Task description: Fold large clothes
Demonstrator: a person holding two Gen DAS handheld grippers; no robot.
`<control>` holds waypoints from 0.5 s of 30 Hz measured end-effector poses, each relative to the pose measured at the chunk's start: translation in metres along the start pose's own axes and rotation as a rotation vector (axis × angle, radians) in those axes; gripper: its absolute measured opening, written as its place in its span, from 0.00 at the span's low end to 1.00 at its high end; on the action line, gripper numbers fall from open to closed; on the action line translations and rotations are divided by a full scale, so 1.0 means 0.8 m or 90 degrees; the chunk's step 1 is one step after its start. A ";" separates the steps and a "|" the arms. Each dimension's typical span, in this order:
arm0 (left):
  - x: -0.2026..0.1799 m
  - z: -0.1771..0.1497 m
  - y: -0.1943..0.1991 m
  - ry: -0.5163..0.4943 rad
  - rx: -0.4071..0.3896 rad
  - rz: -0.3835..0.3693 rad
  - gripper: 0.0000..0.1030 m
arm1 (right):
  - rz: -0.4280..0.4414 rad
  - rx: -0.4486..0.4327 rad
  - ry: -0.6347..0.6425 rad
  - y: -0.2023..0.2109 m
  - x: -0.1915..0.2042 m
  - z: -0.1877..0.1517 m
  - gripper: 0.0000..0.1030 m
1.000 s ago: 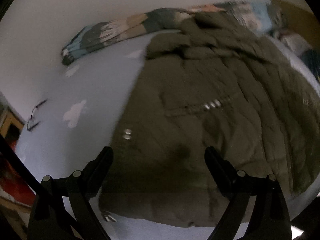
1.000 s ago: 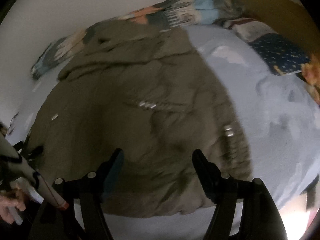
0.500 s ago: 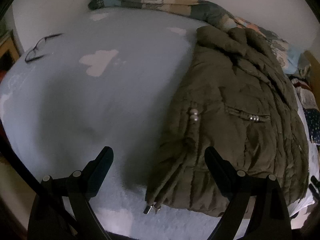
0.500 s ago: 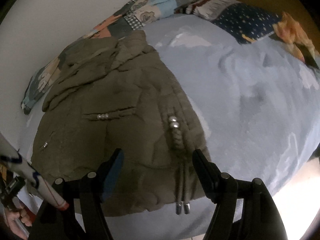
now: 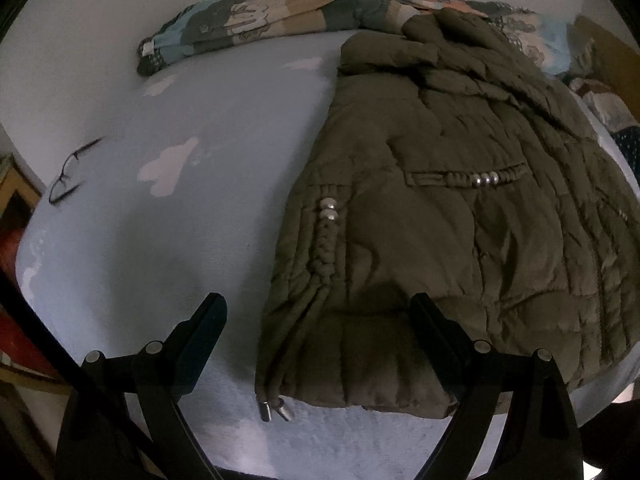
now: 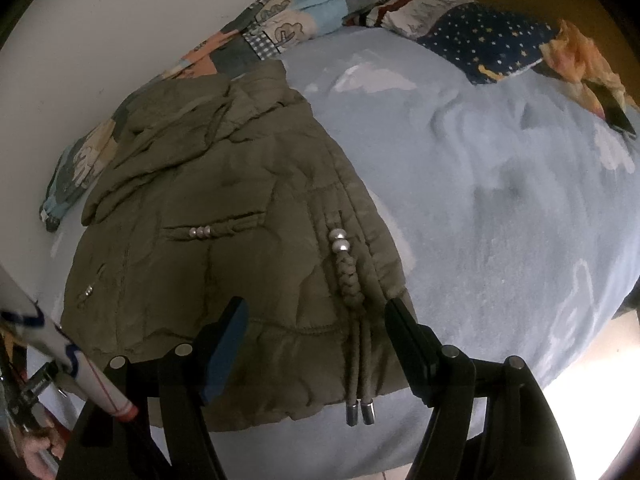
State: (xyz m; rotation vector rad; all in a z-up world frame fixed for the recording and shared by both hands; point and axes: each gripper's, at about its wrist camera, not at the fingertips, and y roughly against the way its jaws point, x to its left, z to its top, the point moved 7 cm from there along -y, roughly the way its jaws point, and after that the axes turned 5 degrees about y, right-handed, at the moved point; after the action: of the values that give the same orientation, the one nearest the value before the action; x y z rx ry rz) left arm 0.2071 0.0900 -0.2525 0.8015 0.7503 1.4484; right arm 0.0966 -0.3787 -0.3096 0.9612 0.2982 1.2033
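Observation:
An olive quilted jacket (image 5: 440,220) lies flat on the light blue bed sheet (image 5: 180,240), its hood towards the wall and its hem nearest me. My left gripper (image 5: 318,314) hovers open over the hem's left corner, where two metal-tipped drawstrings (image 5: 274,408) hang out. In the right wrist view the jacket (image 6: 208,200) fills the left half. My right gripper (image 6: 316,318) stands open above the hem's right corner, with a braided cord and its drawstring tips (image 6: 360,408) between the fingers. Neither gripper holds any fabric.
A patchwork quilt (image 5: 260,20) is bunched along the white wall. A pair of glasses (image 5: 70,170) lies at the sheet's left edge. A starry pillow (image 6: 492,44), an orange cloth (image 6: 580,56) and a dark flat object (image 6: 618,114) sit far right.
Both views slid off the jacket's middle, the left gripper to its left hem corner and the right gripper to its right one. The right has stayed still over the last half second. Both stayed open.

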 end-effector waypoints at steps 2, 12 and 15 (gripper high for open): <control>-0.003 0.000 -0.001 -0.006 0.000 0.004 0.89 | 0.000 0.001 -0.001 0.000 0.000 0.000 0.73; -0.010 0.000 0.001 -0.045 -0.015 0.034 0.89 | -0.002 0.009 -0.007 -0.004 -0.001 0.000 0.73; -0.011 -0.001 0.001 -0.050 -0.015 0.037 0.89 | -0.003 0.010 -0.005 -0.005 -0.001 0.000 0.73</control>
State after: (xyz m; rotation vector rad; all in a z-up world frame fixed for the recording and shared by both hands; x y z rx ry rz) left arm 0.2062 0.0810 -0.2527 0.8626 0.6534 1.4671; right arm 0.0987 -0.3793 -0.3131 0.9787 0.3045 1.1938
